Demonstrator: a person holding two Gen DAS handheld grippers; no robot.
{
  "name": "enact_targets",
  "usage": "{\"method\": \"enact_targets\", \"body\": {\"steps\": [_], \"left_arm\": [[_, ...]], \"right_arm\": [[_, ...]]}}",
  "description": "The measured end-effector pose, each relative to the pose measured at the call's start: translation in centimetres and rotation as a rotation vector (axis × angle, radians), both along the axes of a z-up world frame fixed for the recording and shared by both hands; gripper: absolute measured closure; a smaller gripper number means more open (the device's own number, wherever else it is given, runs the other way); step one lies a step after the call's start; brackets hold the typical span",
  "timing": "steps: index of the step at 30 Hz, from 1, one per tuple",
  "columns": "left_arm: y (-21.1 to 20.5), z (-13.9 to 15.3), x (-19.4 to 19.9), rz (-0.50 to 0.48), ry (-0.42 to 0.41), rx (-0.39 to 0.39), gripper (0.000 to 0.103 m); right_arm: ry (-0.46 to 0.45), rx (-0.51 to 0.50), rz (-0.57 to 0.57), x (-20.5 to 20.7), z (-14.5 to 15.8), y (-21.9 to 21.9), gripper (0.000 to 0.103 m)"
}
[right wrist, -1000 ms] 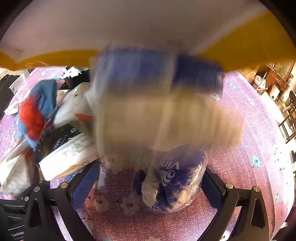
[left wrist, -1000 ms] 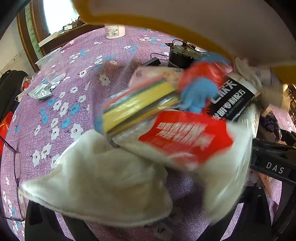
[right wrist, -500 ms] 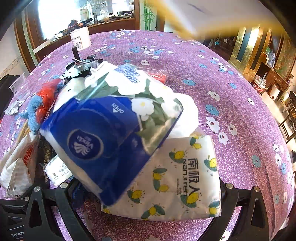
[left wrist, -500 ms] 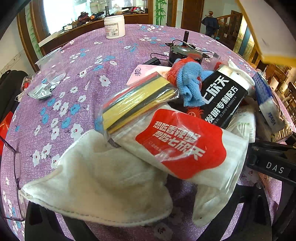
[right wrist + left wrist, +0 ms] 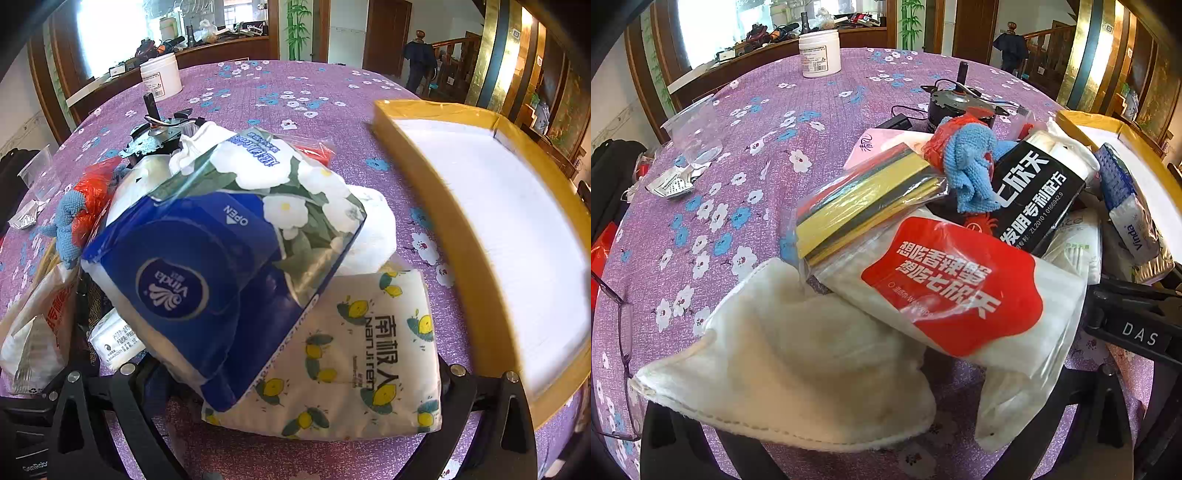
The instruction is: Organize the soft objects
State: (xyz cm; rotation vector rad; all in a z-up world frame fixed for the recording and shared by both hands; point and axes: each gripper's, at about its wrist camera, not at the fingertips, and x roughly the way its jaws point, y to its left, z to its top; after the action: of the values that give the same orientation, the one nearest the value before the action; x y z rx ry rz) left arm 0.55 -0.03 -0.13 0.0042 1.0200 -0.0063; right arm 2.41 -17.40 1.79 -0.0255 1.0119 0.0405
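I judged the lemon pack, between the right gripper's spread fingers, light, squashy, slick-wrapped, best pinched mid-body; left gripper likewise gaped, empty.

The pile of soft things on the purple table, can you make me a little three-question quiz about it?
1. True or false: the blue tissue pack lies on top of the lemon tissue pack.
2. What colour is the rim of the tray?
3. The blue knitted toy rests against: A) the white jar B) the black-label pack.

Key: 1 true; 2 yellow; 3 B.
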Motion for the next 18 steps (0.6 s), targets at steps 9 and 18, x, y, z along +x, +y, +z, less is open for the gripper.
{"method": "enact_targets", "body": {"steps": [9,18], "left_arm": [[0.00,0.00,0.00,0.000,0.000,0.000,0.000],[0.00,0.00,0.01,0.000,0.000,0.000,0.000]], "right_arm": [[0.001,0.004,-0.001,-0.11,0.02,-0.06,0.001],[0.001,0.005,-0.001,-0.11,0.01,-0.08,0.001]]}}
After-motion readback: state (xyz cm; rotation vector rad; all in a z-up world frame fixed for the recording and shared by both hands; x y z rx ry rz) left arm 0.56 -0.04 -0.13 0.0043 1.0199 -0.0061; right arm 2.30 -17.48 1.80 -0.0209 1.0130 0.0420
